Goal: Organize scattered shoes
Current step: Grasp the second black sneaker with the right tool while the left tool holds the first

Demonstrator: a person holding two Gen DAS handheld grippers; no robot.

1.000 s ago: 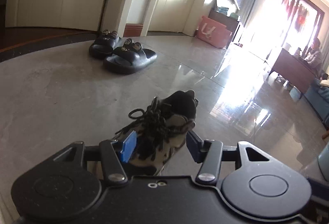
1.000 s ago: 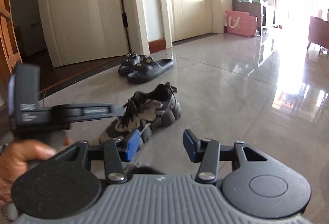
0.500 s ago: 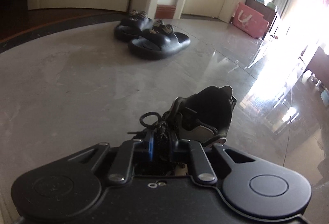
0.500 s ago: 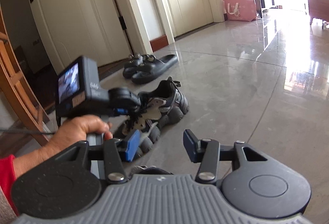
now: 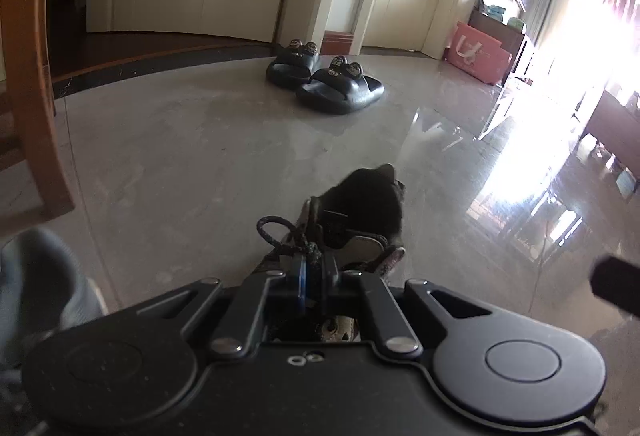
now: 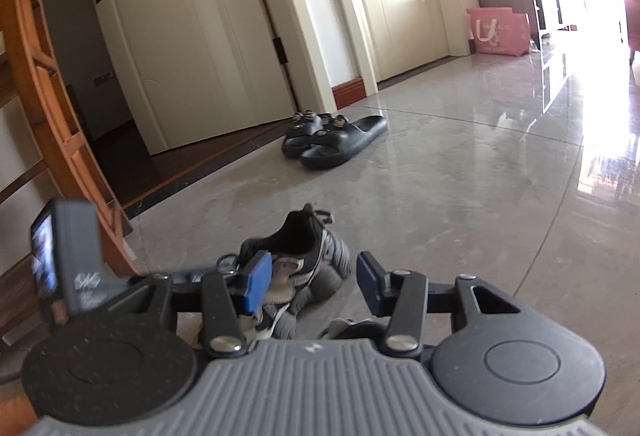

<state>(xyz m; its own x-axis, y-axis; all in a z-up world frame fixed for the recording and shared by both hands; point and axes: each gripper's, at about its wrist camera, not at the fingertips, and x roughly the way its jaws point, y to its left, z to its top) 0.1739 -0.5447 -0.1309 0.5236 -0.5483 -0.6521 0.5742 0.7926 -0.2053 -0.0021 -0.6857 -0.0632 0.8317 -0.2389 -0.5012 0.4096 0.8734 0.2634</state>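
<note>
A black and grey laced sneaker [image 5: 360, 212] is held in my left gripper [image 5: 314, 274], which is shut on its tongue and laces. The same sneaker [image 6: 304, 252] shows in the right wrist view, just beyond my right gripper [image 6: 314, 276], which is open and empty. The left gripper's body [image 6: 68, 268] appears at the left of that view. A second shoe [image 6: 352, 328] peeks out under the right gripper. A pair of black slides [image 5: 324, 80] sits side by side near the door frame, also in the right wrist view [image 6: 332, 140].
A wooden shelf frame [image 6: 44, 84] stands at the left. White doors [image 6: 192, 28] lie behind the slides. A pink bag [image 6: 500, 30] leans by a dark cabinet at the far right. The grey tile floor [image 6: 480, 196] stretches out to the right.
My left gripper closed on the sneaker's laces and has lifted and pulled it back toward me. The right gripper moved in closer to the sneaker and stayed open.
</note>
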